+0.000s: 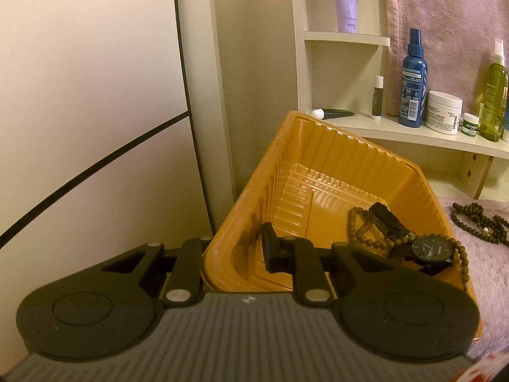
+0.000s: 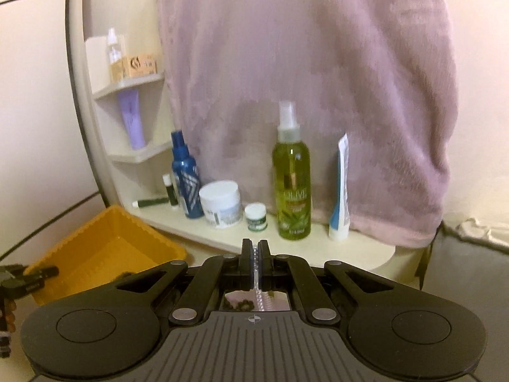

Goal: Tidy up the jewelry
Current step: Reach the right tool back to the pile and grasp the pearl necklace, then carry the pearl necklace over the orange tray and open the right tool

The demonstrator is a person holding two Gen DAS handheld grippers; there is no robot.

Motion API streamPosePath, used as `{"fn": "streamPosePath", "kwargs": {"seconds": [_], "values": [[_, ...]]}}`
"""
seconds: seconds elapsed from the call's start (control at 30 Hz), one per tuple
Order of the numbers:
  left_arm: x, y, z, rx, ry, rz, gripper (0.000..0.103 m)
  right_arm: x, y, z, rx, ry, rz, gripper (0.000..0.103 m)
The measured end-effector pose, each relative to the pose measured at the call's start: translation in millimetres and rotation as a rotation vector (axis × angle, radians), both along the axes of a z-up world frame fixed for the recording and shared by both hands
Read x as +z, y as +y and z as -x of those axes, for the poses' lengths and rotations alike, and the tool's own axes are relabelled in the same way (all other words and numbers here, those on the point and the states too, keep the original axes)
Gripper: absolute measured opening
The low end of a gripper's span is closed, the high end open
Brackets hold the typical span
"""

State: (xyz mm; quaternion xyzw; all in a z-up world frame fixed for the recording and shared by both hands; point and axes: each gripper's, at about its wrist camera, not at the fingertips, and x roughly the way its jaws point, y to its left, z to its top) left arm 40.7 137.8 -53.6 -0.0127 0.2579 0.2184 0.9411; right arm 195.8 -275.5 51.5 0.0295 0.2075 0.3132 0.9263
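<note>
Pinching a clear bead strand (image 2: pixel 258 281), the right claw (image 2: pixel 254 265) hangs closed; the tray (image 2: pixel 79 238) lies down-left of it. Left claw (image 1: pixel 233 251), spread wide, straddles the tray's near wall beside the watch (image 1: pixel 431 250).

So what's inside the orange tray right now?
The orange tray holds a black watch and a brown bead bracelet draped around it. The left hand-held gripper straddles its near rim, hiding part of the tray floor.
</note>
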Motion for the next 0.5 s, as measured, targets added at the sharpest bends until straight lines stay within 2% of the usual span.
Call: {"fn": "streamPosePath", "kwargs": {"seconds": [0.5], "values": [[1, 2, 0, -0.005, 0.0, 0.003, 0.017, 46, 26, 22, 0.113, -0.026, -0.08, 0.002]]}}
